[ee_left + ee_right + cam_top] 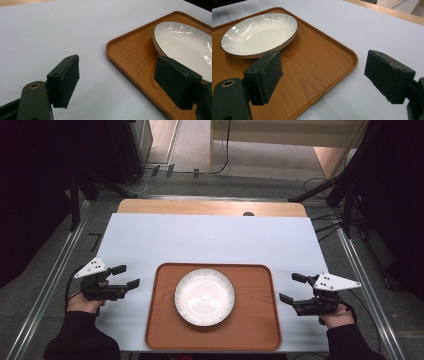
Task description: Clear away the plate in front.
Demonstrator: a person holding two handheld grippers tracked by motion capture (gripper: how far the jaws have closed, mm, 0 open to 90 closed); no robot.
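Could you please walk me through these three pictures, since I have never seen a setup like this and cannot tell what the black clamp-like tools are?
There is no robot here: a person sits at a table and holds a hand-operated gripper in each hand. The high view looks down from above the person. In it, the left gripper is at the left and the right gripper at the right, both open and holding nothing.

The other two pictures come from small cameras riding on the grippers, each looking out along its own two black fingers.

On the white table lies a brown wooden tray, and on the tray sits an empty white plate with a dark rim. The grippers wait on either side of the tray, on the near end of the table.
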